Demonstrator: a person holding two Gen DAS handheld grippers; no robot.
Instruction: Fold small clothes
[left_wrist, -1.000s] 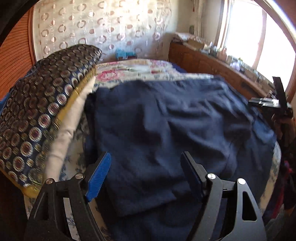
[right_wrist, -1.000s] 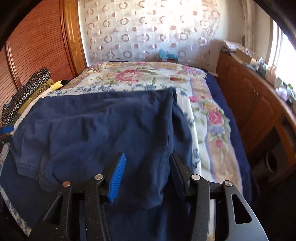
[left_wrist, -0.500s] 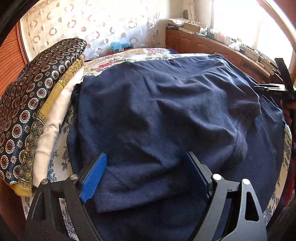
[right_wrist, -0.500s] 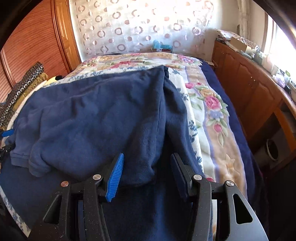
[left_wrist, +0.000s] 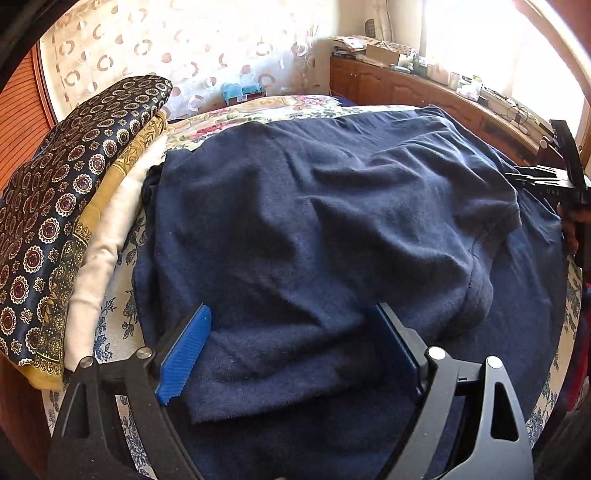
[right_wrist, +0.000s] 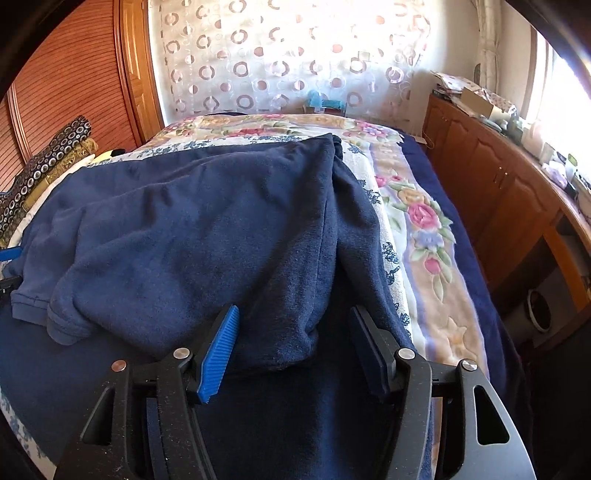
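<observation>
Spreading across bed: the navy garment (left_wrist: 314, 229) covers most of the floral bedspread (right_wrist: 424, 229), its upper layer folded over a lower one.
Change since a second ago: in the left wrist view the garment fills more of the picture, and the folded edge lies nearer the fingers; both grippers have just been opening, with cloth lying between the pads but not pinched.
Garment axis: in the right wrist view its long side runs from about 8 o'clock to 1 o'clock, a hemmed sleeve end (right_wrist: 62, 325) pointing toward 8 o'clock and a corner toward 12 o'clock.
Folded stack: patterned fabrics (left_wrist: 66, 206) in dark, gold and cream layers lie at 9 o'clock of the garment, touching its edge.
Cabinet: a wooden cabinet (right_wrist: 491, 192) runs along the bed at 3 o'clock, with small clutter on top, too small to tell.
Left gripper (left_wrist: 291, 354): jaws wide apart, straddling the folded lower edge, blue pads clear of it.
Right gripper (right_wrist: 295, 347): jaws apart, a fold corner lying between them, not clamped.
</observation>
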